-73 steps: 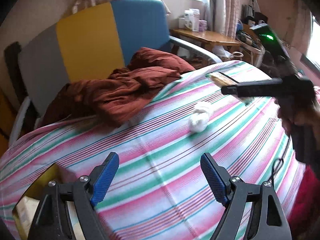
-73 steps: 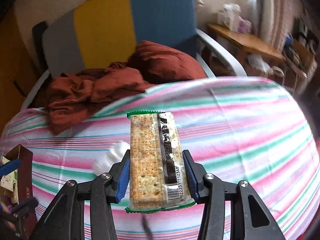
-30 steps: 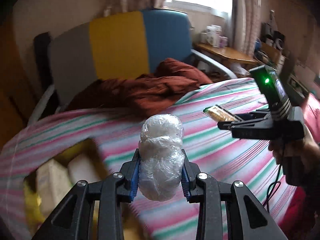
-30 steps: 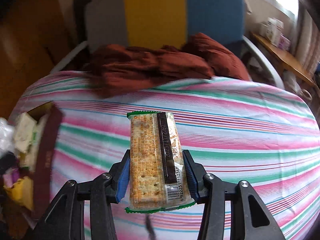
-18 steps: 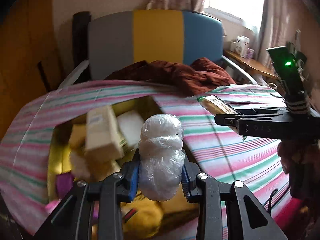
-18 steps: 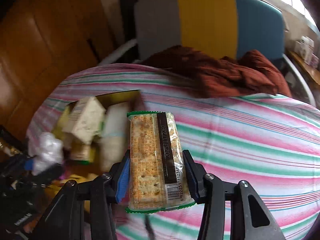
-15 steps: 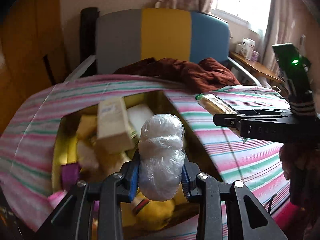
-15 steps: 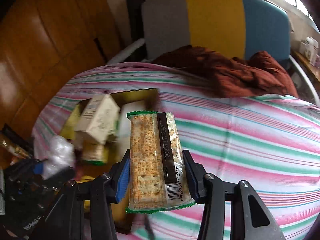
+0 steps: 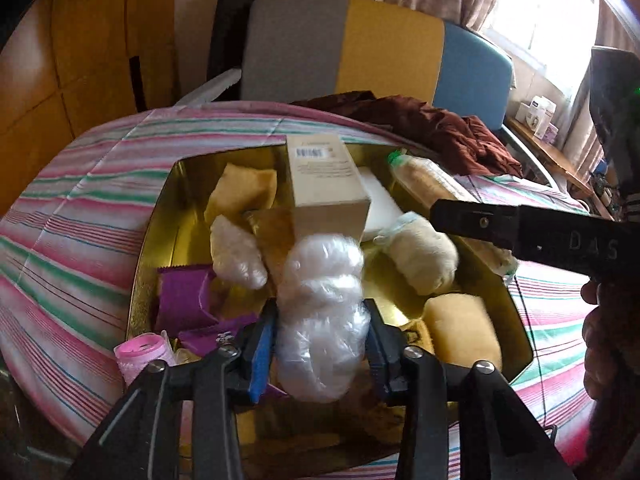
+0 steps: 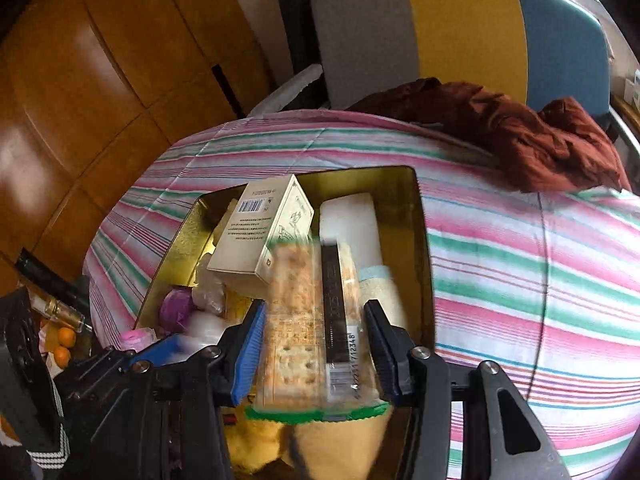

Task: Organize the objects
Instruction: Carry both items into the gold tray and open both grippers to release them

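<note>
Over the gold tin (image 9: 152,240) on the striped bedspread (image 9: 80,216), the left hand-held gripper (image 9: 318,340) pinches a white plastic-wrapped bundle (image 9: 320,320). The right hand-held gripper (image 10: 316,354) pinches a cracker packet (image 10: 316,320) above the tin's right side, beside the beige carton (image 10: 260,236) inside it.

cracker pack (image 10: 316,328) blurred, print unreadable; wrapped bundle (image 9: 320,316) hides box (image 9: 168,216) contents behind it; right gripper (image 9: 460,216) body cut by frame edge; left gripper (image 10: 168,350) smeared, low left
</note>
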`<action>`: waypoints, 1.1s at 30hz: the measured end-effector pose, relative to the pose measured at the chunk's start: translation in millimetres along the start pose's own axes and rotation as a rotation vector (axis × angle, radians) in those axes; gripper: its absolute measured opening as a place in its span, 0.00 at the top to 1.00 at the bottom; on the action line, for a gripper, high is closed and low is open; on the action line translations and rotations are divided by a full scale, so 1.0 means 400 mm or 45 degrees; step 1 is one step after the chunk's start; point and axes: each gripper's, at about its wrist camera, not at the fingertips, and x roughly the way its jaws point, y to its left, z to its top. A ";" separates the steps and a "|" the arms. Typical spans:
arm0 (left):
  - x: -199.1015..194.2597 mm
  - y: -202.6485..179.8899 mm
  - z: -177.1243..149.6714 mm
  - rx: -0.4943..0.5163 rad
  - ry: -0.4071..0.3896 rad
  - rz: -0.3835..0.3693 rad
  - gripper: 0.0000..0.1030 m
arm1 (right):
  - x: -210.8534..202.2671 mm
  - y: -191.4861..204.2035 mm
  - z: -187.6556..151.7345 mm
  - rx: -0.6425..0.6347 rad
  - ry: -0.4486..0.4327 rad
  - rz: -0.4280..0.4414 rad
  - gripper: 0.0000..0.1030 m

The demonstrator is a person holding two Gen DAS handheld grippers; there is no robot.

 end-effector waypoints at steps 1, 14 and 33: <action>0.004 0.003 -0.001 -0.002 0.003 -0.002 0.58 | 0.001 0.002 -0.003 0.003 0.004 0.007 0.48; -0.060 0.016 -0.008 -0.023 -0.097 0.062 0.17 | -0.068 0.023 -0.059 -0.024 -0.075 -0.084 0.36; -0.190 0.032 -0.076 -0.076 -0.221 0.259 0.00 | -0.111 0.057 -0.219 -0.097 -0.145 -0.287 0.32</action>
